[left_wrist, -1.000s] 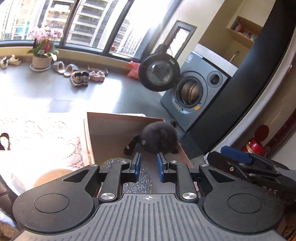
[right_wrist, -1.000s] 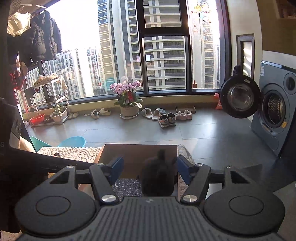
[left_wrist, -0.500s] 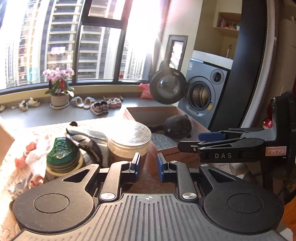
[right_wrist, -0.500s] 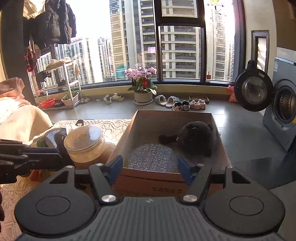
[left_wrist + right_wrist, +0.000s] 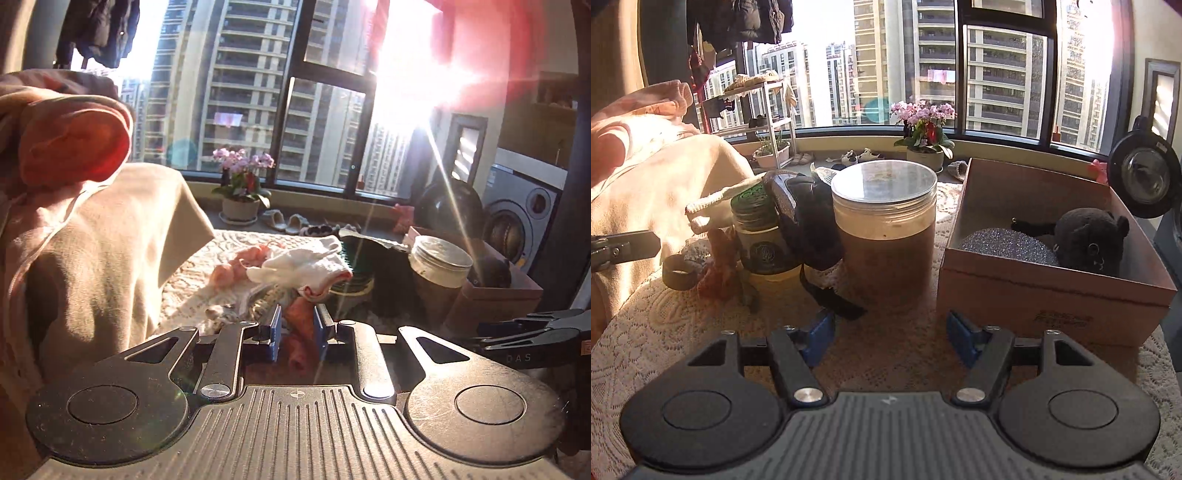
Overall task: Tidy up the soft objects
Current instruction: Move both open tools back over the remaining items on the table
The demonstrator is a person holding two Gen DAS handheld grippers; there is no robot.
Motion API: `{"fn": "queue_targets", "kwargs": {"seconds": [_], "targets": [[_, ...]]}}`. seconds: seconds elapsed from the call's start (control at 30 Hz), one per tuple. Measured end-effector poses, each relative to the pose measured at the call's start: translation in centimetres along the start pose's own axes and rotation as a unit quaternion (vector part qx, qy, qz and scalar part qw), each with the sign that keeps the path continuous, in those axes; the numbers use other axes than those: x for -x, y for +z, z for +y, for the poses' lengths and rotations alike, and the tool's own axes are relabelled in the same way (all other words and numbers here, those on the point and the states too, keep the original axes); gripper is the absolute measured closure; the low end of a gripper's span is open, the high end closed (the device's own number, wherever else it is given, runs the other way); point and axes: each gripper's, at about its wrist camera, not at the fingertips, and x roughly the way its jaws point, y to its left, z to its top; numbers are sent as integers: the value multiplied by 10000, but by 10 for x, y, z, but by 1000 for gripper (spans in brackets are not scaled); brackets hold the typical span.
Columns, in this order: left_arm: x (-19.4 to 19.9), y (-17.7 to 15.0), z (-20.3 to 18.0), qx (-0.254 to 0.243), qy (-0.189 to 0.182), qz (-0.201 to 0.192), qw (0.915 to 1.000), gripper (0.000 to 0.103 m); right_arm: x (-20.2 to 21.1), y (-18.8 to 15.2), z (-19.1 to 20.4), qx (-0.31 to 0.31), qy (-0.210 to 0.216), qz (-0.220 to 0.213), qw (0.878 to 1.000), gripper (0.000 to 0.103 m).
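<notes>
A red cloth [image 5: 301, 328] lies crumpled on the lace-covered table [image 5: 665, 332], under a white sock [image 5: 303, 269] and beside pink fabric [image 5: 236, 271]. My left gripper [image 5: 298, 317] points at that red cloth, which shows through the narrow gap between its pads. In the right wrist view one left finger [image 5: 626, 245] stops short of the red cloth [image 5: 718, 267]. My right gripper [image 5: 890, 321] hangs open and empty low over the table, in front of a big jar [image 5: 886, 229]. The cardboard box [image 5: 1052, 295] holds a black plush toy [image 5: 1089, 240] and a glittery silver pad [image 5: 1004, 243].
A green-lidded jar [image 5: 757, 236], a black strapped pouch [image 5: 809, 229] and a black ring [image 5: 677, 273] crowd the table left of the big jar. Beige and pink clothes [image 5: 646, 166] pile up on the left. A washing machine [image 5: 524, 221] stands behind the box.
The left gripper has swung left from over the box to the cloth heap, its narrow gap unchanged. The right gripper has sunk and drawn back to the table before the jar.
</notes>
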Motion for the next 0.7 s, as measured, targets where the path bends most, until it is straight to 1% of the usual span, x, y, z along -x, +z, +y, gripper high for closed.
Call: {"fn": "queue_targets", "kwargs": {"seconds": [0.07, 0.13, 0.23, 0.3, 0.37, 0.47, 0.5, 0.6, 0.7], "targets": [[-7, -3, 20, 257, 257, 87, 9993, 82, -7, -3, 2, -30, 3, 78, 10000, 36], [-12, -7, 37, 516, 420, 206, 9976, 82, -11, -6, 4, -45, -6, 132, 9999, 36], [-19, -12, 50, 629, 626, 373, 9954, 82, -12, -13, 0, -64, -12, 221, 9997, 36], [-25, -14, 55, 650, 703, 515, 9941, 82, -14, -16, -2, -99, -12, 276, 9996, 36], [-30, -17, 59, 705, 747, 634, 9927, 82, -14, -17, -2, -102, -26, 244, 9996, 35], [-30, -29, 66, 833, 629, 770, 9916, 82, -14, -17, 0, -64, -29, 221, 9997, 31], [-31, -32, 66, 899, 489, 817, 9914, 82, -14, -18, 1, -32, -40, 209, 9998, 30], [-24, -34, 68, 1074, 98, 845, 9906, 82, -15, -19, 9, 138, -82, 217, 9996, 24], [-16, -35, 71, 1110, -180, 792, 9905, 82, -17, -19, 14, 250, -147, 256, 9993, 21]]}}
